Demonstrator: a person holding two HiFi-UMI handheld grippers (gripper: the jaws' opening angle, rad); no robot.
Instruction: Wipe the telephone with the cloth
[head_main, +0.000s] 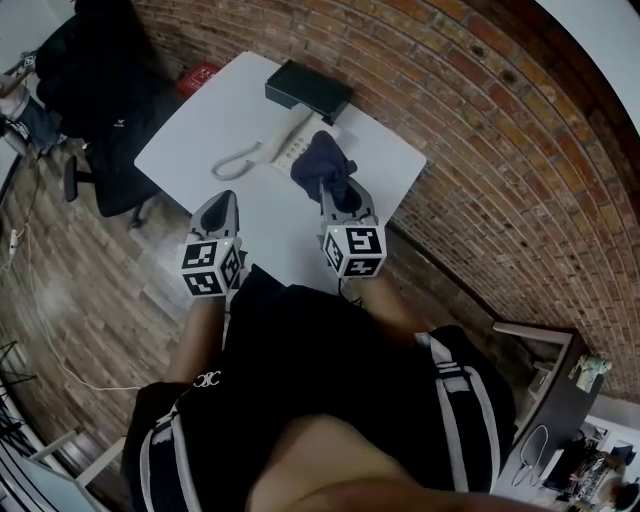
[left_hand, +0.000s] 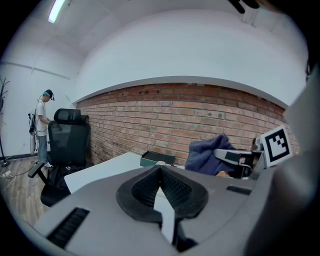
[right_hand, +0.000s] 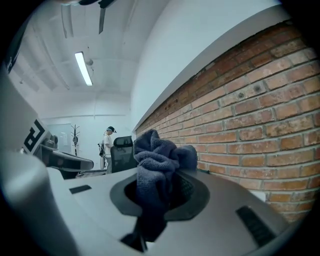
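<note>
A white telephone (head_main: 288, 140) with its handset and curly cord (head_main: 236, 160) lies on the white table (head_main: 200, 125), just in front of a dark box (head_main: 308, 90). My right gripper (head_main: 333, 192) is shut on a bunched dark blue cloth (head_main: 322, 160) and hangs over the table close beside the phone's near right side. In the right gripper view the cloth (right_hand: 159, 170) bulges out between the jaws. My left gripper (head_main: 222, 203) is shut with nothing in it, held above the table's near edge. The cloth (left_hand: 207, 156) and the right gripper (left_hand: 239, 159) also show in the left gripper view.
A brick wall (head_main: 480, 150) runs along the table's far and right sides. A black office chair (head_main: 110, 110) stands at the left on the wood floor, with a red item (head_main: 199, 75) beside the table. A person (left_hand: 42, 127) stands far off by the chair.
</note>
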